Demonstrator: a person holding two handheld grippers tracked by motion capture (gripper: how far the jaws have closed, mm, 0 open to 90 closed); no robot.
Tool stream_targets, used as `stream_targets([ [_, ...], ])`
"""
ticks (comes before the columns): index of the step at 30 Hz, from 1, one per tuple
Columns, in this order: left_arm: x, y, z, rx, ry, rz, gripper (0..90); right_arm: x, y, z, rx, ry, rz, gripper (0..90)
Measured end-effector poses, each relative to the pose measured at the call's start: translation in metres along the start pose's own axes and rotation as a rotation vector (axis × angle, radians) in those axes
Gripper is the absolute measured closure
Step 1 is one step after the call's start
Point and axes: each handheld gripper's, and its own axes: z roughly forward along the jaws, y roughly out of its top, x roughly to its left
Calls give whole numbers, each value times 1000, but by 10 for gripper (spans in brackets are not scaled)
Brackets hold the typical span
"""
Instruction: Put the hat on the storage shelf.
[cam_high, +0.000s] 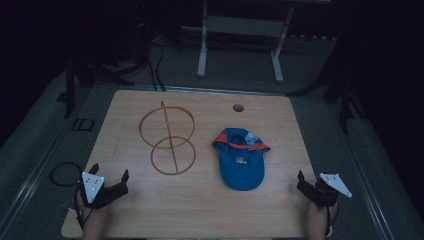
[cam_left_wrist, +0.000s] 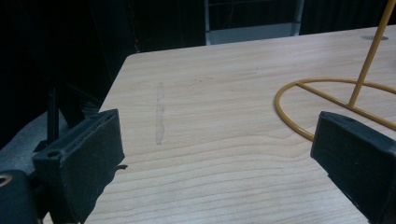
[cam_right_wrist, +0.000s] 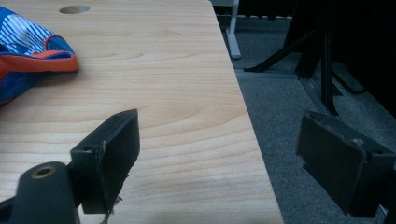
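A yellow wire stand, two rings joined by a rod, lies on the left half of the wooden table. A blue cap with an orange-trimmed opening lies to its right. My left gripper rests at the front left corner, open and empty. In the left gripper view its jaws stand wide apart over bare wood, with the wire stand ahead on the right. My right gripper sits at the front right corner, open and empty. Its jaws straddle the table's right edge, with the cap ahead on the left.
A round hole is cut in the table near its far edge. Grey carpet surrounds the table. A white frame on legs stands beyond it. A black cable loops on the floor at the left, and dark stands rise at the right.
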Motion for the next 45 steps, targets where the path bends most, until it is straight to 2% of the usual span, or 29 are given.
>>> stream_targets([
  [4,0,0,0,2,-3,0,29,0,0,0,10,3,2,142],
  [5,-1,1,0,5,-15,16,29,0,0,0,22,10,2,143],
  [9,0,1,-1,4,-26,6,29,2,1,2,40,8,-2,143],
  [11,0,0,-1,10,-29,-6,29,3,2,2,67,42,-1,141],
  [15,1,1,-2,4,-40,-13,29,7,7,1,72,68,-27,141],
  [17,1,2,-3,-7,-47,-7,29,9,14,3,87,111,-28,140],
  [20,2,1,-2,14,-62,-22,29,11,21,7,128,161,-33,139],
  [23,2,0,-1,25,-74,-25,29,15,30,9,143,187,-45,136],
  [27,-1,1,-2,32,-79,-7,29,19,41,10,142,212,-57,137],
  [28,-2,1,-2,33,-86,3,29,22,48,11,140,225,-61,136],
  [32,-3,2,-3,33,-95,4,29,28,63,13,124,253,-68,133],
  [34,-4,2,-4,31,-97,9,29,32,70,14,123,277,-80,134],
  [36,-4,3,-5,26,-104,7,29,37,78,16,127,294,-111,135],
  [37,-4,3,-5,26,-104,7,29,37,78,16,127,294,-111,135],
  [40,-3,4,-5,43,-89,8,29,45,92,20,131,341,-110,135],
  [43,-2,4,-5,50,-102,-3,43,51,101,24,113,388,-98,135],
  [45,-2,3,-5,52,-99,-7,44,54,103,26,113,398,-98,132],
])
